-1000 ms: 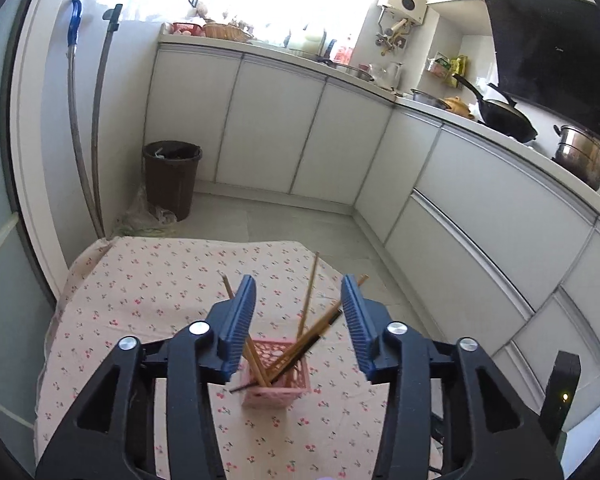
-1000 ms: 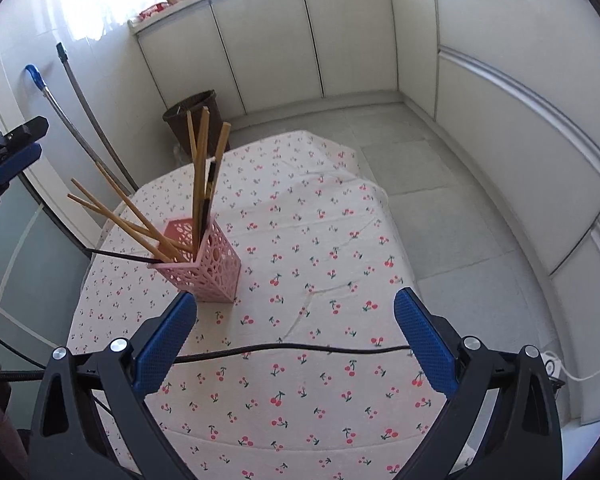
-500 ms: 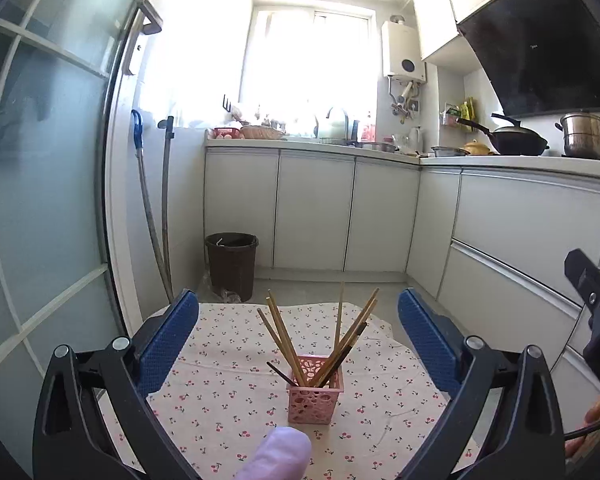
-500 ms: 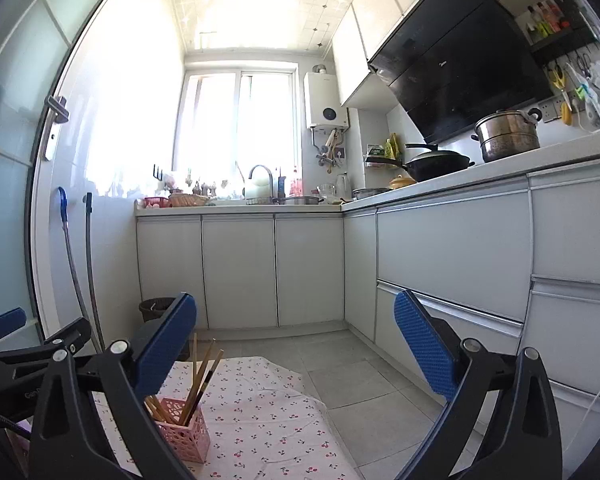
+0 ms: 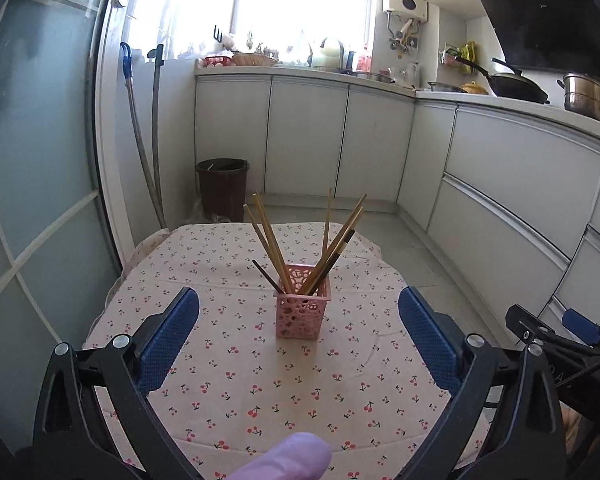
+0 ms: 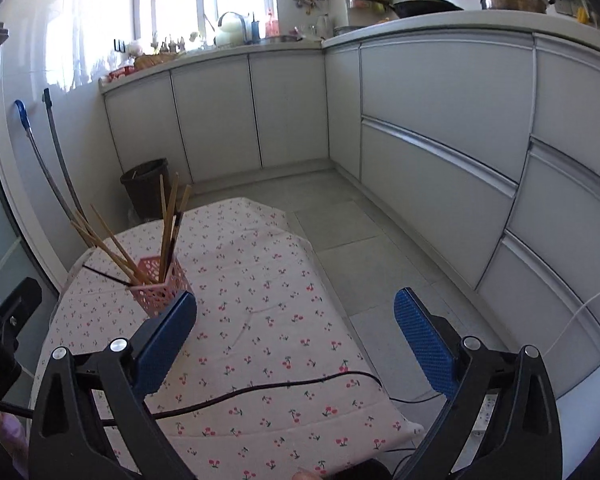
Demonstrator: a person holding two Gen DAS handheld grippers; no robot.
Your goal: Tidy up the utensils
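Observation:
A pink perforated holder (image 5: 302, 301) stands upright on the cherry-print tablecloth (image 5: 236, 364), with several wooden and dark chopsticks (image 5: 336, 236) fanned out of it. My left gripper (image 5: 299, 334) is open and empty, pulled back from the holder with the holder between its fingers in view. In the right wrist view the holder (image 6: 161, 286) sits at the left, just beyond the left fingertip. My right gripper (image 6: 295, 336) is open and empty above the cloth.
A black cable (image 6: 268, 390) lies across the near part of the cloth. A brown bin (image 5: 223, 188) stands on the floor beyond the table. White cabinets (image 5: 512, 200) run along the back and right. The right gripper (image 5: 560, 336) shows at the left view's right edge.
The left gripper opened wide and pulled back from the holder. Both grippers swung up toward the room and then tilted back down toward the table.

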